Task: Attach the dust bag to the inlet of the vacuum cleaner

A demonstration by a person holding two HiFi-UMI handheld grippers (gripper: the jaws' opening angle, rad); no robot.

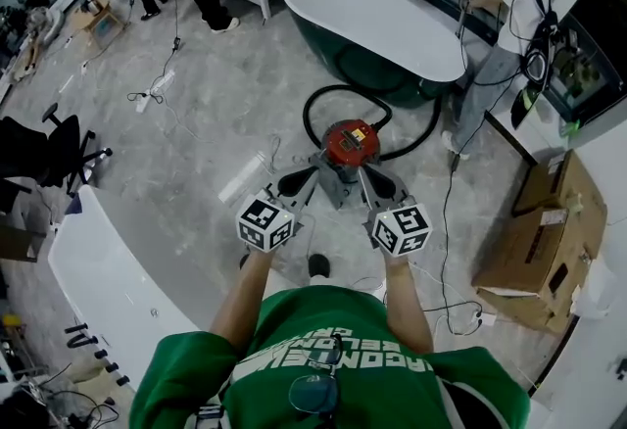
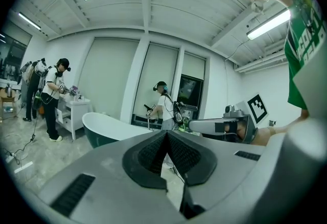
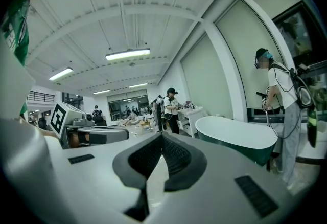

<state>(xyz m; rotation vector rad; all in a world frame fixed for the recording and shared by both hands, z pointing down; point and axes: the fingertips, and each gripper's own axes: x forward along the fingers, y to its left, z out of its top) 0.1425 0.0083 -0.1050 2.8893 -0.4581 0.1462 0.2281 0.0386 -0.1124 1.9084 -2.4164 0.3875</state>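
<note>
- The bathtub (image 1: 372,16) is the biggest thing ahead, well beyond both tools. Both gripper views look level across the room at it, which suggests the tools are held out roughly flat and not tipped down at the floor.
- The cardboard boxes (image 1: 544,241) sit on the floor well off to the right of the right-hand tool, clear of the working spot.
- The vacuum cleaner (image 1: 350,141) stands on the floor just past the tool tips and below them, roughly centred between the two. I judge the person has squared up to it so that either hand can reach.
- Its black hose (image 1: 323,96) loops away on the far side, towards the tub, leaving the near side free.
- The left gripper (image 2: 166,133) has its pads pressed together at the tip with nothing between them.
- The right gripper (image 3: 162,136) is the same, its jaws met and empty. It hangs level with its partner.
- No view shows the dust bag or the inlet. The vacuum's red top faces up and looks closed from here.
- That fits a bag already seated inside, or one lying out of sight.
</note>
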